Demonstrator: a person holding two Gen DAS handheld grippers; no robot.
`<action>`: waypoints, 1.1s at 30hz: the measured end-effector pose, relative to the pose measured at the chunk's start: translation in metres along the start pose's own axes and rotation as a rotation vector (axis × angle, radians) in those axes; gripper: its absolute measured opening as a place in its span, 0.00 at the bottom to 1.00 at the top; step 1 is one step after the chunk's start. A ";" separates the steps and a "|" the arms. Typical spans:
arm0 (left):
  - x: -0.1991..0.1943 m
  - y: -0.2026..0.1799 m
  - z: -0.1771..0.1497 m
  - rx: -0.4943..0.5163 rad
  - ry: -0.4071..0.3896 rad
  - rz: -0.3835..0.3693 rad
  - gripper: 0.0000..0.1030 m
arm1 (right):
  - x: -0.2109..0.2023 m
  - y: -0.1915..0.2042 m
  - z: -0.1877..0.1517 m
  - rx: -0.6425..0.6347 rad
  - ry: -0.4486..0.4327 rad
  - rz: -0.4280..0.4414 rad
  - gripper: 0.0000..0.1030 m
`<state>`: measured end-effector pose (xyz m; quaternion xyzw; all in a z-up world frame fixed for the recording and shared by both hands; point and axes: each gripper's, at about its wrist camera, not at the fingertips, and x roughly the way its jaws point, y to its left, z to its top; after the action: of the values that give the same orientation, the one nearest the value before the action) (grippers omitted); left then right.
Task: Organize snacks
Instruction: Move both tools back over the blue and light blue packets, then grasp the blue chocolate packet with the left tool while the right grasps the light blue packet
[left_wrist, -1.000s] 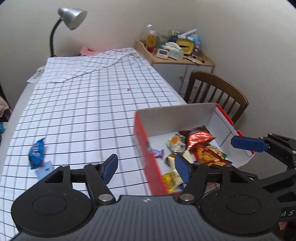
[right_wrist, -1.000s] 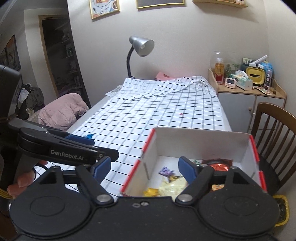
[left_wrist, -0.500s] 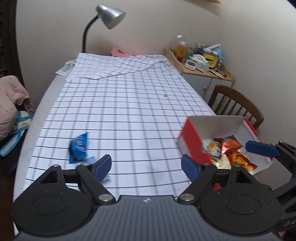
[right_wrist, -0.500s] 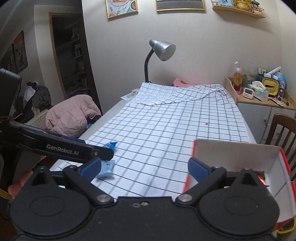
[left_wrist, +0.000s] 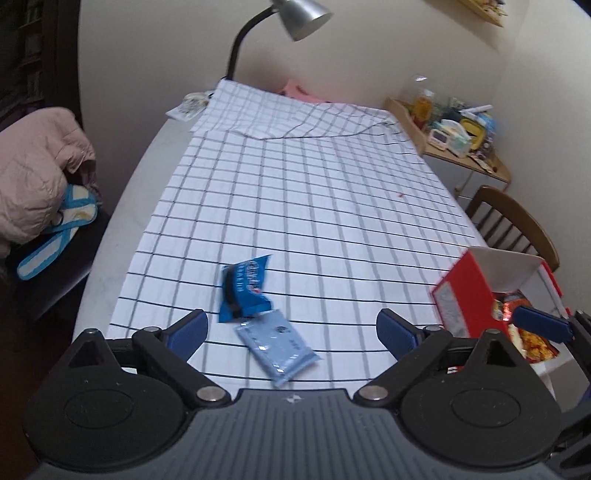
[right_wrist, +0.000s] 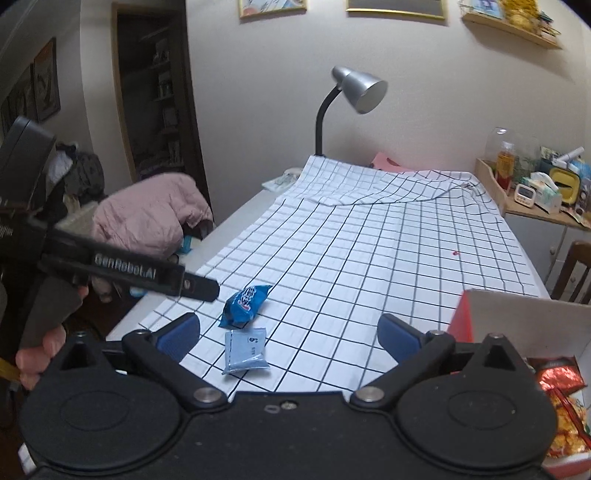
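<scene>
Beside red box, two blue packets, lamp behind

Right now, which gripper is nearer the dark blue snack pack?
Left. The left gripper sits open just short of the dark blue snack pack; the right gripper, also open, hangs back by the red box.

I see a long table under a white black-checked cloth, its far end folded over. At twelve o'clock a silver gooseneck desk lamp stands against a cream wall hung with framed pictures. At two o'clock a low wooden cabinet carries bottles and clutter, with a shelf above. A brown wooden chair sits at three o'clock. At ten o'clock, a dark doorway; a pink padded jacket lies heaped at nine
</scene>
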<state>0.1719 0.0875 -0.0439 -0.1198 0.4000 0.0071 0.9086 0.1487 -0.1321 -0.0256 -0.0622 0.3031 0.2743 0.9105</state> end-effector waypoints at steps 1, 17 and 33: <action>0.006 0.007 0.002 -0.011 0.011 0.009 0.96 | 0.007 0.004 0.000 -0.005 0.006 -0.005 1.00; 0.108 0.044 0.028 0.044 0.182 0.037 0.96 | 0.126 0.055 -0.023 -0.204 0.236 0.013 0.97; 0.177 0.051 0.040 0.020 0.276 0.043 0.95 | 0.183 0.057 -0.027 -0.194 0.377 0.077 0.76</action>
<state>0.3160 0.1309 -0.1577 -0.1019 0.5238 0.0058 0.8457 0.2264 -0.0072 -0.1517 -0.1883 0.4425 0.3204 0.8161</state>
